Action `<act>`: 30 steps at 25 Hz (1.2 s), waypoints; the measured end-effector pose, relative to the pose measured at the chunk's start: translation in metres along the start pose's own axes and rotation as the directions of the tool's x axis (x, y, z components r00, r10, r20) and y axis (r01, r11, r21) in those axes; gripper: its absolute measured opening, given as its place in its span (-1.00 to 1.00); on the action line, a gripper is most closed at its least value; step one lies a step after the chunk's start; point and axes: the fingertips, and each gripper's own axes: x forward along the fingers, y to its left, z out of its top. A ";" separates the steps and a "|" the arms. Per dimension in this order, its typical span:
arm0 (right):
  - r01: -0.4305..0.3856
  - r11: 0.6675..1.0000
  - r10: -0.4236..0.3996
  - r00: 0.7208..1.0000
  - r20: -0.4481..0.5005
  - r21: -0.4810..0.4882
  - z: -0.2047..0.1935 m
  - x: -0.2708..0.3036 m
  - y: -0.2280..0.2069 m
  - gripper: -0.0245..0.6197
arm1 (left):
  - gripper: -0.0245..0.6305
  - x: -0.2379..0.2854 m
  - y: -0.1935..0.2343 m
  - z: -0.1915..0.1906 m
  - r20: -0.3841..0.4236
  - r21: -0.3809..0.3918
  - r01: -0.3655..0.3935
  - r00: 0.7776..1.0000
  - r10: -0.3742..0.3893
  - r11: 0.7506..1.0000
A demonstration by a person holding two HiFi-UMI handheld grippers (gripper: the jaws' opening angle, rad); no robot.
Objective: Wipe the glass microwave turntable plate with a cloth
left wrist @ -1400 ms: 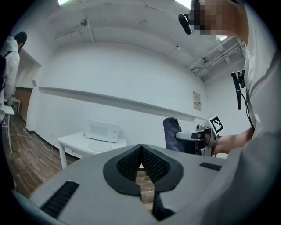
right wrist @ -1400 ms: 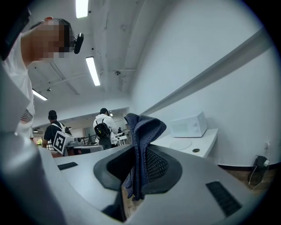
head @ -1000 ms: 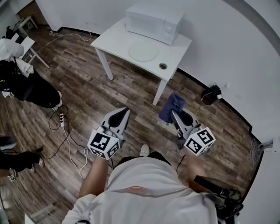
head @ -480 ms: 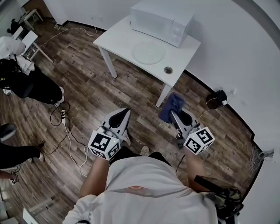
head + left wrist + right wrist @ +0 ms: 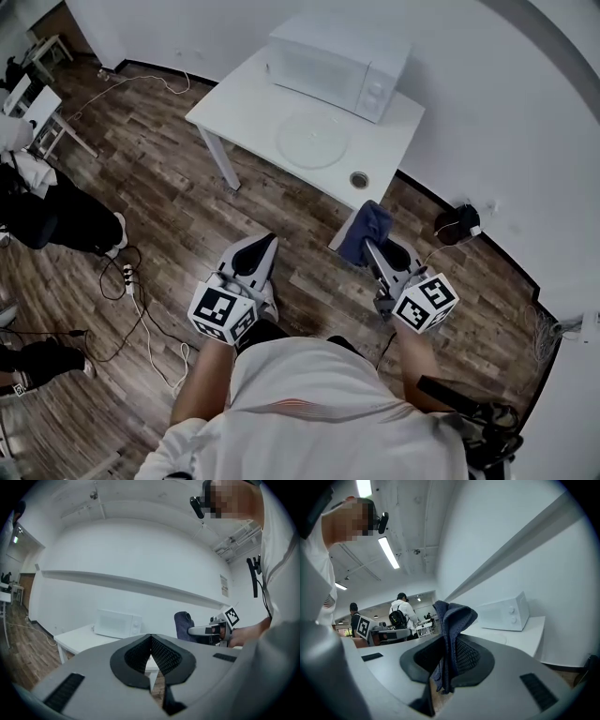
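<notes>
- This is an indoor lab or open work hall rather than a home kitchen. Plain white walls (image 5: 487, 103) meet a wood-pattern floor (image 5: 178, 187) along a black skirting line.
- In the upper middle of the head view, a white surface (image 5: 234, 98) stands by the wall. It carries a microwave (image 5: 337, 58) and a glass plate (image 5: 312, 139).
- At the left of the head view, loose cables (image 5: 155, 328) and a power strip (image 5: 127, 273) lie on the floor.
- In the upper left of the right gripper view, a long strip light (image 5: 389, 552) hangs from a bare ceiling with exposed pipes.
- At the left middle of that view, people stand among desks far off, one of them a person with a backpack (image 5: 401, 613).
</notes>
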 end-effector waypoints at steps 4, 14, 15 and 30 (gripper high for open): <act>0.024 1.000 -0.024 1.000 0.002 -0.009 0.015 0.049 -0.015 -0.73 | -0.89 0.028 0.047 0.012 -0.005 0.001 0.033 0.999 -0.033 0.999; 0.105 0.994 -0.105 0.994 0.005 0.005 0.039 0.167 -0.044 -0.73 | -0.89 0.086 0.166 0.040 -0.035 0.029 0.120 0.992 -0.119 0.992; 0.115 0.993 -0.115 0.993 0.006 0.006 0.040 0.176 -0.046 -0.73 | -0.89 0.090 0.176 0.040 -0.037 0.029 0.127 0.991 -0.126 0.991; 0.218 0.975 -0.217 0.976 -0.019 0.037 0.044 0.229 -0.083 -0.73 | -0.89 0.145 0.240 0.032 -0.064 -0.040 0.198 0.978 -0.200 0.979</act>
